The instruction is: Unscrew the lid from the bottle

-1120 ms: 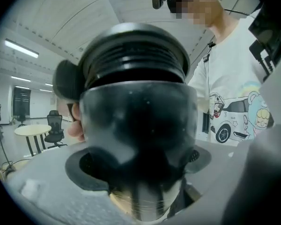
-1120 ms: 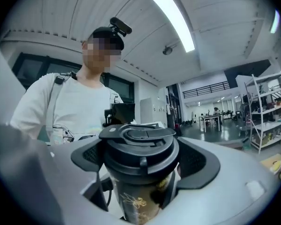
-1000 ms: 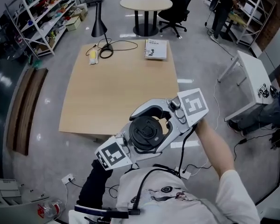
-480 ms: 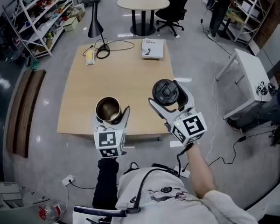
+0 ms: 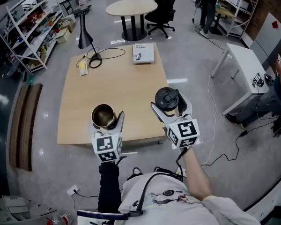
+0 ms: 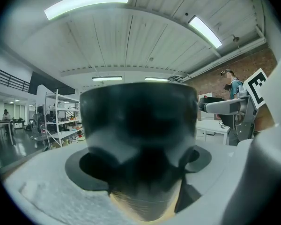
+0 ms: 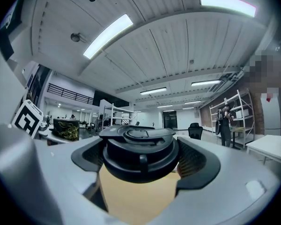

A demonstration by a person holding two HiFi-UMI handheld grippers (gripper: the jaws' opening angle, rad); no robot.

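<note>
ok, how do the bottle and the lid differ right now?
The bottle is open-mouthed with a shiny metal inside; the lid is a flat black disc with a moulded top. The bottle sits in the left hand-held gripper, the lid in the right hand-held gripper. Shared: both are clamped between jaws and held apart above the table's near edge.

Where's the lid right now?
Head view, right of centre: the black lid is clamped in the right claw, over the table's right edge. It is apart from the open bottle in the left claw.
</note>
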